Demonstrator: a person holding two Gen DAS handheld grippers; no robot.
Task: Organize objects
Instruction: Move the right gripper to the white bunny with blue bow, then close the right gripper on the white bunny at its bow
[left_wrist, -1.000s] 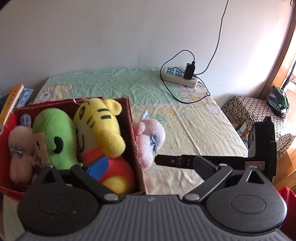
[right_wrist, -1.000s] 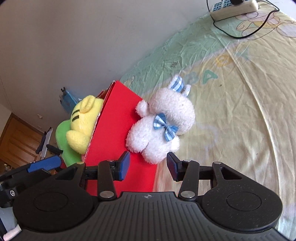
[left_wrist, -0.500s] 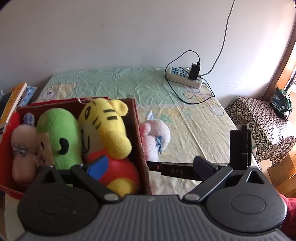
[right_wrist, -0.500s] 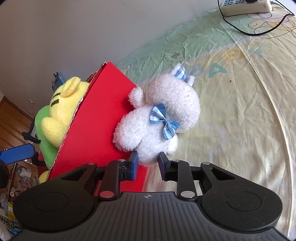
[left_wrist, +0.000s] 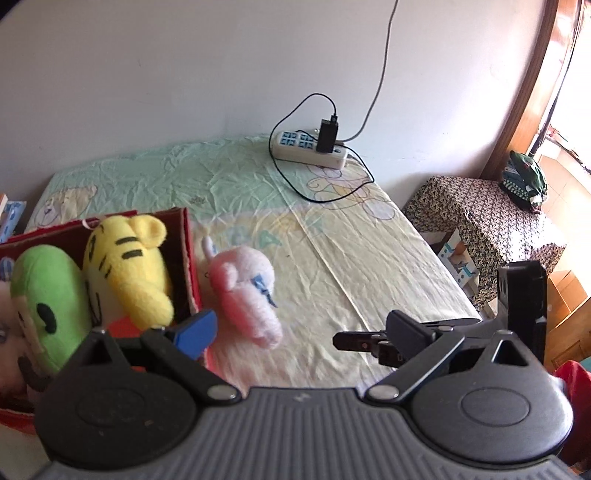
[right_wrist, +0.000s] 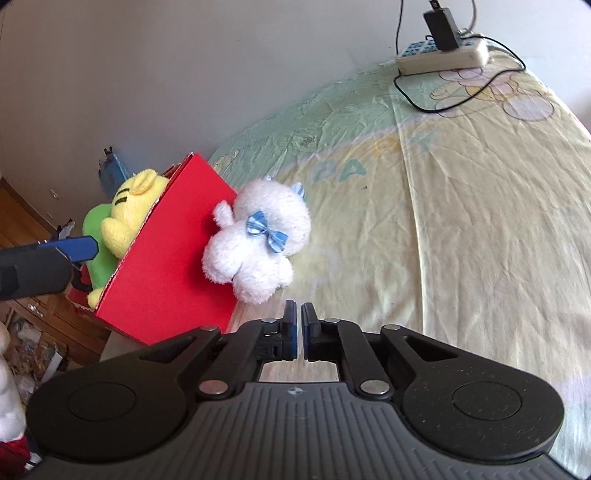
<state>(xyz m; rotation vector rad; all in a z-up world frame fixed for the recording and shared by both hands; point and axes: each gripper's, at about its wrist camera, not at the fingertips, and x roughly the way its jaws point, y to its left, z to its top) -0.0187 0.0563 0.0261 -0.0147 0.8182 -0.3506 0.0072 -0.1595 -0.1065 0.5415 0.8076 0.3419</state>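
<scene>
With nothing between its jaws, which have just been closing together, the right gripper (right_wrist: 299, 334) sits at six o'clock of the fluffy white plush bunny with a blue bow (right_wrist: 258, 245), which seems to lean on the red cardboard box (right_wrist: 173, 254), while the left gripper (left_wrist: 299, 328) is spread wide.

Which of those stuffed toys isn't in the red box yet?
The white plush with the blue bow: it lies on the bedsheet against the box's outside wall, while the yellow tiger and green plush sit inside.

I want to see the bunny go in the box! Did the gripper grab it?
Not yet. The right gripper has just closed on nothing, short of the white bunny beside the red box. The left gripper is open, empty.
</scene>
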